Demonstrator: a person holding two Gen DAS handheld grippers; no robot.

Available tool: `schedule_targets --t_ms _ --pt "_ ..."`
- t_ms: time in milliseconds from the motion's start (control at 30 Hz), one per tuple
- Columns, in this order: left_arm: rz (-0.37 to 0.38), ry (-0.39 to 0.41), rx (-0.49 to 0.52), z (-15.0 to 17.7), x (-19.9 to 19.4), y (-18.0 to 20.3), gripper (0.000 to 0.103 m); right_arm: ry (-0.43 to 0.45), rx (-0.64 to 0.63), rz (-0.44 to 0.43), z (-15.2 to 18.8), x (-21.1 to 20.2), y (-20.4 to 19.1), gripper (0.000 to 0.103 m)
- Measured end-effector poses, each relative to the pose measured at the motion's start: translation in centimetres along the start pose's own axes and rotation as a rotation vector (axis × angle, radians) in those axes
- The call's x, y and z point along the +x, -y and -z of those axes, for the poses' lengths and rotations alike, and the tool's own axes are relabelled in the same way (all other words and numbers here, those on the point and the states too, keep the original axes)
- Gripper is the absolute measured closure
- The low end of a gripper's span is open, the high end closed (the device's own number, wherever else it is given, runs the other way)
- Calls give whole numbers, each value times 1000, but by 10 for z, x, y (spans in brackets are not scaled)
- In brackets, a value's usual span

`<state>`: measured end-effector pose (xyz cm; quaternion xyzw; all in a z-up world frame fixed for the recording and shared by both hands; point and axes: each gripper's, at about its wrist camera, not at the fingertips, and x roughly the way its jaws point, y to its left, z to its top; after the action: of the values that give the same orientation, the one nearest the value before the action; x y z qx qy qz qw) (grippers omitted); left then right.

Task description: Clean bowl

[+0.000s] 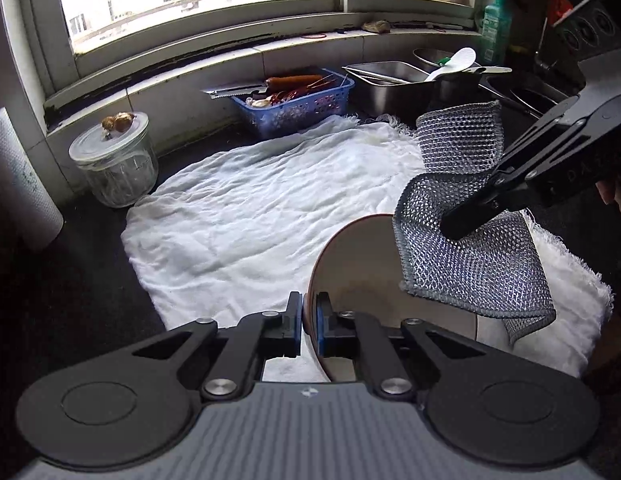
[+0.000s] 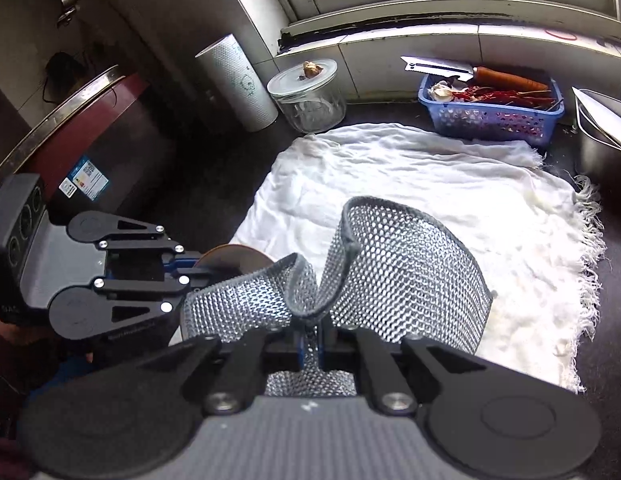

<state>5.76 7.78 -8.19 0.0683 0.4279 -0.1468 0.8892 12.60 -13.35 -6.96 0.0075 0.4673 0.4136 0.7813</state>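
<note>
While pinched at its rim, bowl (image 1: 374, 264) held tilted above the white towel (image 1: 270, 208), inside facing toward the right gripper. Brown outside, pale inside, smooth like glazed ceramic: probably stiff, somewhat heavy for a rim hold, slippery if wet, and breakable if dropped. Best kept at the rim, one pad inside and one outside, as now; a hold deeper on the wall would likely be more secure against turning.

Left gripper (image 1: 309, 320) closed narrow on that rim, blue pads touching both faces of the wall. Seen from the right wrist view, same left gripper (image 2: 190, 266) with only a small arc of the bowl (image 2: 234, 258) showing beyond it.

Just beside the bowl, mesh scrubbing cloth (image 1: 470, 256) hanging partly over the bowl's far edge, soft and floppy, folded in a wave. Right gripper (image 1: 454, 228) clamped on its middle; from its own camera, right gripper (image 2: 309, 344) narrow, with the mesh cloth (image 2: 390, 272) bulging up on both sides. Cannot tell if the cloth already touches the inside. Probably light, bending freely, so pressing needed to scrub.

Beyond the bowl, glass jar (image 1: 114, 160), blue basket (image 1: 298, 108), steel trays (image 1: 390, 76) and green bottle (image 1: 496, 24) on the dark surface (image 1: 70, 280) under the window.
</note>
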Motion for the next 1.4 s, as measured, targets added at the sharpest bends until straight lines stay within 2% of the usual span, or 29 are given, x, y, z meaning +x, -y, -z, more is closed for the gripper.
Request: schedule_targets --t_ms 133,333,433,700,767,800,833,867,900,1000,1200,1300,1367,1400 --pt "-30 -89 -228 0 3 -14 97 7 -12 20 2 -2 -1 97" --pt "-62 -115 -290 1 4 -18 97 -8 -29 21 7 6 -6 97" --pt "-132 -118 -215 -1 2 -12 95 -6 -24 14 8 6 -7 97" --pt "-152 -100 -116 -2 -13 -1 93 -9 -9 -18 9 6 -4 97" --pt "-158 -86 -105 -3 -19 -1 90 -17 -4 -43 7 7 -4 97" --pt "-156 -79 -96 -3 -22 0 79 -21 1 -57 6 8 -4 97" --pt "-148 -70 -85 -3 -26 0 59 -25 12 -74 4 9 -2 97" --pt "-140 -61 -73 -4 -31 1 52 -24 22 -79 3 10 -1 97" --pt "-126 -50 -60 -5 -35 3 50 -21 30 -84 2 9 0 97" --pt "-73 -26 -5 -7 -47 12 50 -1 39 -83 -3 4 2 97" --pt "68 -71 232 -4 -44 50 50 23 60 -73 -5 -7 10 97" --pt "87 -105 287 0 -30 59 50 25 77 -77 -4 -12 15 97" --pt "99 -129 304 2 -19 62 55 21 78 -84 -3 -14 15 97" --pt "102 -141 314 3 -14 63 62 21 76 -84 -2 -14 14 97"
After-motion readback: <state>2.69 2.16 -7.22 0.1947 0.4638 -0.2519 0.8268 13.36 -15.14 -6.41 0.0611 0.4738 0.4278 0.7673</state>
